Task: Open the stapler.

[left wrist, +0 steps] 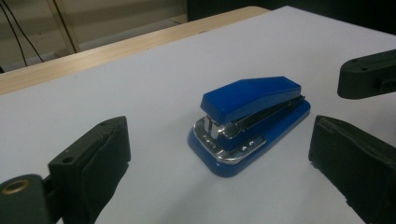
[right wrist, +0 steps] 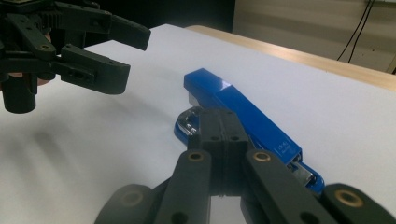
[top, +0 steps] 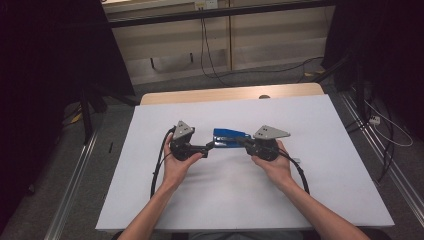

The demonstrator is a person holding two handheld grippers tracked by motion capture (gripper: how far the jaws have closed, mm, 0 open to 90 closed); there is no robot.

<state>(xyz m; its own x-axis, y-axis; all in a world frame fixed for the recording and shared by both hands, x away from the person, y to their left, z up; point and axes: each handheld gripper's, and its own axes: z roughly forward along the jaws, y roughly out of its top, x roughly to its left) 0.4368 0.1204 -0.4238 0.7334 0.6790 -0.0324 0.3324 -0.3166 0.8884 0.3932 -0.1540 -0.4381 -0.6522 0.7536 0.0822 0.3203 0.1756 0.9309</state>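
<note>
- Right gripper (right wrist: 219, 140): jaws are seen pressed flat together with no gap and nothing between them; they sit just above the near side of the stapler, whether touching it cannot be told.
- Left gripper (left wrist: 219, 158): jaws are spread wide, nothing held; the stapler lies between and beyond them, apart from both pads.
- Stapler (top: 231, 137): blue, closed, lying flat on the white sheet (top: 310, 190) near the table's middle; in the high view it is at 3 o'clock of the left gripper (top: 210, 146) and 9 o'clock of the right gripper (top: 240, 142).
- Metal nose of the stapler (left wrist: 224, 140) is turned toward the left gripper; the hinge end points toward the right one.
- Step judged: the stapler is to be taken up or steadied from both ends.
- Advice: the open jaws should be brought level around the stapler's sides, low on the base, before closing; the shut jaws are best kept on top as a brace so the stapler is not pushed along the sheet.
- Risk: the smooth plastic top may slip under a skewed pinch.
</note>
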